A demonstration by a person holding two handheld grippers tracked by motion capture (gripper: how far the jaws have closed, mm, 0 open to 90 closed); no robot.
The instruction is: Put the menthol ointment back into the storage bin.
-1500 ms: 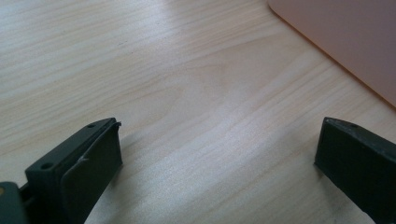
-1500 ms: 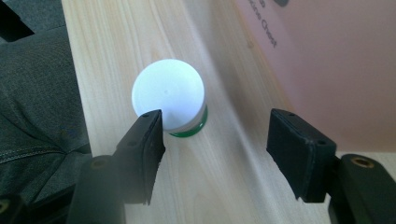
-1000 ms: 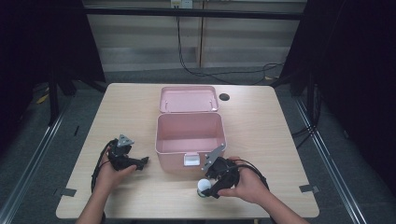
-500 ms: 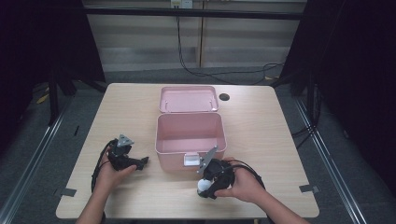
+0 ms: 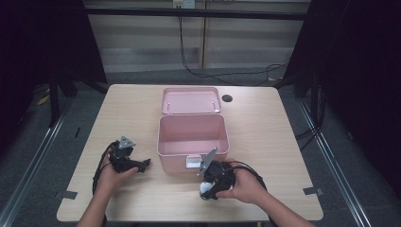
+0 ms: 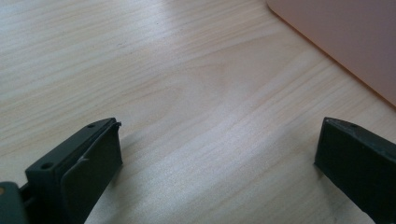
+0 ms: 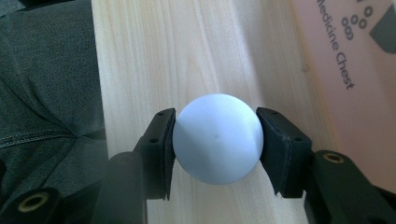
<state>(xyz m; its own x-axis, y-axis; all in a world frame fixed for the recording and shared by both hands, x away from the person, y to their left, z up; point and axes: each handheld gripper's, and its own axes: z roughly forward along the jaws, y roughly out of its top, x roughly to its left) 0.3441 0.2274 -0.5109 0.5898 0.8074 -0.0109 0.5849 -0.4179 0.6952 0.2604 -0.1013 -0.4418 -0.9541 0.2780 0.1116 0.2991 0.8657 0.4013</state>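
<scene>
Near the front edge of the table, the right gripper has just been closing and its jaws now clamp the white ball, likely ready to lift into the open pink box, while the left gripper rests with jaws apart.

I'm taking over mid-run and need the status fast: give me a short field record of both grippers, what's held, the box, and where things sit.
right gripper: jaws have just been closing; pads now against both sides of the white ball
ball position: near the table's front edge, just in front of the box
left gripper: open, nothing between the jaws, low over the table, left of the box
pink box: lid open and laid back, inside looks empty
box marking: "Medicine Chest" printed on the front
likely next move: lift the ball into the box
</scene>
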